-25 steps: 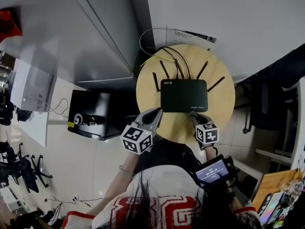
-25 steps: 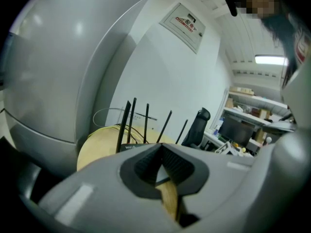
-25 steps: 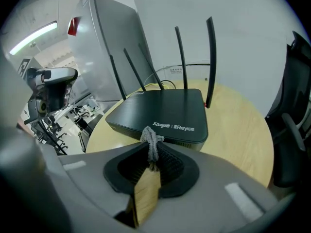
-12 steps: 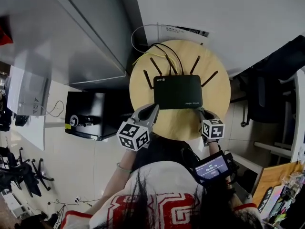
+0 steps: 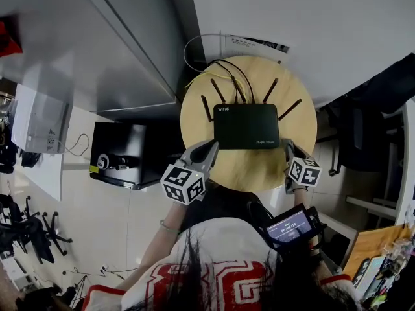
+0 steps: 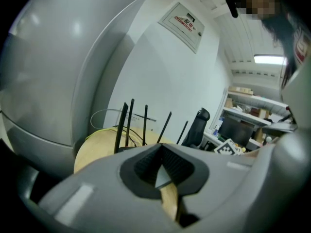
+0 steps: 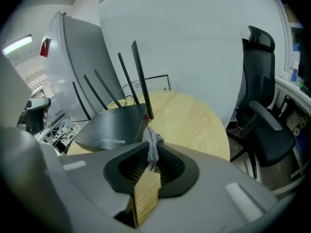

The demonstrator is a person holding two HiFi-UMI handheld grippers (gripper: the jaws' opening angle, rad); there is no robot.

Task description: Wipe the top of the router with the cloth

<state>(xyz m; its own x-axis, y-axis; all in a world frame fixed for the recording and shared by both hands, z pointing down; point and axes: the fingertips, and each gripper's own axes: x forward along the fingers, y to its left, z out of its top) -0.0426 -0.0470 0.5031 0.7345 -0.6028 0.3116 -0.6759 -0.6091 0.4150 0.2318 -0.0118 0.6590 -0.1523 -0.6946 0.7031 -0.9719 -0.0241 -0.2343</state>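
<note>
A black router [image 5: 246,126] with several upright antennas lies on a round wooden table [image 5: 299,118]. My right gripper [image 5: 289,149] is at the table's front right edge, just right of the router's near right corner. In the right gripper view my right gripper [image 7: 150,152] is shut on a small grey cloth [image 7: 152,145], with the router [image 7: 114,127] ahead and to the left. My left gripper [image 5: 207,151] hovers at the table's front left edge, near the router's near left corner. In its own view my left gripper [image 6: 160,148] is shut with nothing in it.
Black and yellow cables [image 5: 224,70] run from the router's back over the table's far edge. A grey cabinet [image 5: 97,50] stands to the left, with a black box [image 5: 120,155] on the floor below it. A black office chair [image 7: 257,110] stands right of the table.
My right gripper has moved to the right, from in front of the router toward the table's right front edge. The left gripper has stayed where it was.
</note>
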